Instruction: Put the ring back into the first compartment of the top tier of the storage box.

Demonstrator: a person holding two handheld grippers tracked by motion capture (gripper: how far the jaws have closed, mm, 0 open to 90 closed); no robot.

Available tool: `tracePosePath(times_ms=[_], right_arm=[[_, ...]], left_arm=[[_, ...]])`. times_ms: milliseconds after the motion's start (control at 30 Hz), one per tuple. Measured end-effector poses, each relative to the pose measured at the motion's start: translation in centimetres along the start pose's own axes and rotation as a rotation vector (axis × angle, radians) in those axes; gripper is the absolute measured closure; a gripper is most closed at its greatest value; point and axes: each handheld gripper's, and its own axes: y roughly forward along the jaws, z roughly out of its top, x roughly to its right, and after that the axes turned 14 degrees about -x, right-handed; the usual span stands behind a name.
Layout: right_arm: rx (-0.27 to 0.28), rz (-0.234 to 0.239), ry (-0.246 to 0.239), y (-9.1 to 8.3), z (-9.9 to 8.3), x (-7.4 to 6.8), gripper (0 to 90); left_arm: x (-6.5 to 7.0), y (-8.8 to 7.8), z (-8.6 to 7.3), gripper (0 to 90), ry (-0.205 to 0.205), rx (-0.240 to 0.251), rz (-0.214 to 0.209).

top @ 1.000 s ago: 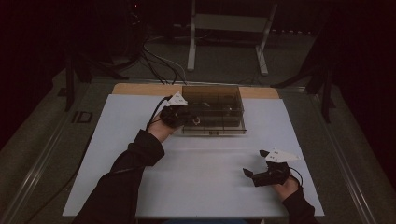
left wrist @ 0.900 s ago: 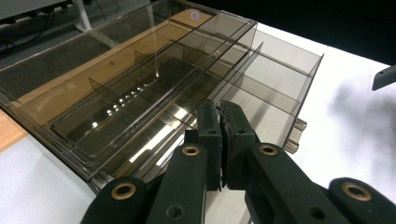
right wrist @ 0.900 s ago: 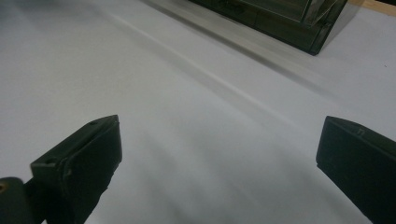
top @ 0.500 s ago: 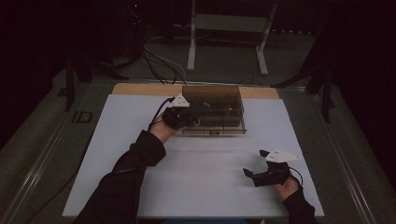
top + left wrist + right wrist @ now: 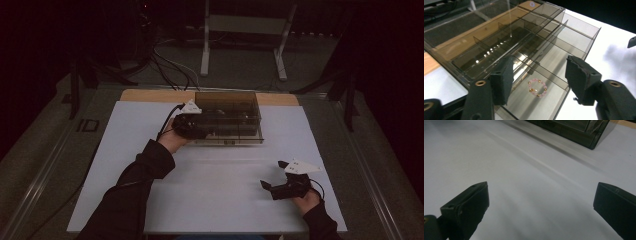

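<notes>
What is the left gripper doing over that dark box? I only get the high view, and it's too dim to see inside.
Observer: The left gripper has just been opening its jaws, and a small bracelet of pink and gold beads lies below them, clear of both pads.
Operator: Where exactly is it lying?
Observer: On the floor of a near compartment of the clear divided organizer box, flat and in a closed loop.
Operator: Anything in the other compartments?
Observer: The ones seen in the left gripper view look bare.
Operator: And the right gripper, is it holding something?
Observer: No. The right gripper has its jaws wide apart over the white tabletop, nothing between them.
</notes>
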Motion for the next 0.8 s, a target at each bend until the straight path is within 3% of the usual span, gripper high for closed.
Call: tracePosePath(times_ms=[100,267,333,533,667,800], right_arm=[[-0.001,0.000,0.000,0.0,0.0,0.0,0.5],[-0.001,-0.001,0.001,0.0,0.0,0.0,0.5],[-0.001,-0.001,0.000,0.0,0.0,0.0,0.4],[-0.001,-0.001,0.000,0.0,0.0,0.0,0.4],[-0.001,-0.001,-0.001,0.0,0.0,-0.1,0.4],[-0.001,-0.001,-0.001,0.0,0.0,-0.1,0.5]], left_arm=[[-0.1,-0.4,-0.1,35.9,-0.014,0.008,0.012],[0.0,-1.1,-0.2,21.2,-0.030,0.014,0.020],[0.0,-1.5,-0.3,15.7,-0.016,0.027,0.016],[-0.4,-2.4,-0.8,15.0,-0.033,0.025,0.021],[-0.9,-3.1,-1.4,2.6,-0.050,0.067,0.025],[-1.1,-3.6,-2.1,1.0,-0.049,0.065,0.045]])
